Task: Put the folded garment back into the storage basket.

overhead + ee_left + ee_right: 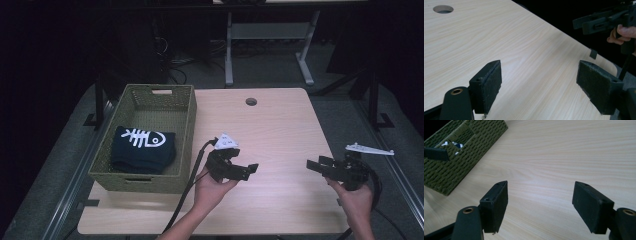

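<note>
Spanning most of the high view, the wooden table point(280, 130) carries a woven olive basket point(186, 107) along its left edge, and inside it, toward the near end, lies a folded dark garment point(142, 150) printed with a white fish skeleton. The rest of the tabletop is bare apart from a cable hole point(251, 101) near the far edge. The left gripper point(239, 171) is held over the near middle of the table, just beside the basket's right wall, jaws spread wide with nothing between them. The right gripper point(320, 166) is held near the right edge, jaws likewise parted and empty. Judgement: the work in hand appears to be reaching for the garment. To do it well, the left gripper should go over the basket wall, not against it, descend on a thick fold, and close only once both pads straddle cloth.
</note>
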The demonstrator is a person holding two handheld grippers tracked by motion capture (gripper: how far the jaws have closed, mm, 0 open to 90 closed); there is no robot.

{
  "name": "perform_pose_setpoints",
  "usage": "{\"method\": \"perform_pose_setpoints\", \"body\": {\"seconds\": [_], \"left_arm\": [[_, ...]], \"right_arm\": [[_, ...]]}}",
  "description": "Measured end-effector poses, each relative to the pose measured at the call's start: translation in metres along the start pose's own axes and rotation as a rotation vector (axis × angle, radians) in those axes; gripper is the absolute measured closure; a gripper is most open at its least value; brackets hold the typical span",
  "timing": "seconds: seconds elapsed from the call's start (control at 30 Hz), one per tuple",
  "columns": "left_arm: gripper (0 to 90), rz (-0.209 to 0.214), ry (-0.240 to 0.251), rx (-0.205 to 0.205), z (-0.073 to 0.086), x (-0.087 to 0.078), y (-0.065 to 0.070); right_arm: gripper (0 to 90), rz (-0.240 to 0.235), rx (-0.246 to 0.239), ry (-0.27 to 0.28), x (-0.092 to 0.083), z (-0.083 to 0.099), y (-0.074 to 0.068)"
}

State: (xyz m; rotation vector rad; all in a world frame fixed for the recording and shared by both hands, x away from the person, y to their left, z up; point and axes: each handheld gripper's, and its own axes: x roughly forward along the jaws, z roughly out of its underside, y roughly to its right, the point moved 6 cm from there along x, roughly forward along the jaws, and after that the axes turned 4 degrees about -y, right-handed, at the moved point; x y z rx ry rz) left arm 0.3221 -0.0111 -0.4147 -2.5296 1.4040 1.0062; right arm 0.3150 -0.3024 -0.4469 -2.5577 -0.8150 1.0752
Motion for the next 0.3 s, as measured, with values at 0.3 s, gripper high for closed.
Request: {"method": "perform_pose_setpoints", "body": {"seconds": [0.3], "left_arm": [[20.1,0.019,0.015,0.023,0.019,-0.001,0.009]], "right_arm": [[26.4,0.013,-0.02,0.027,-0.004,0.025,-0.009]]}}
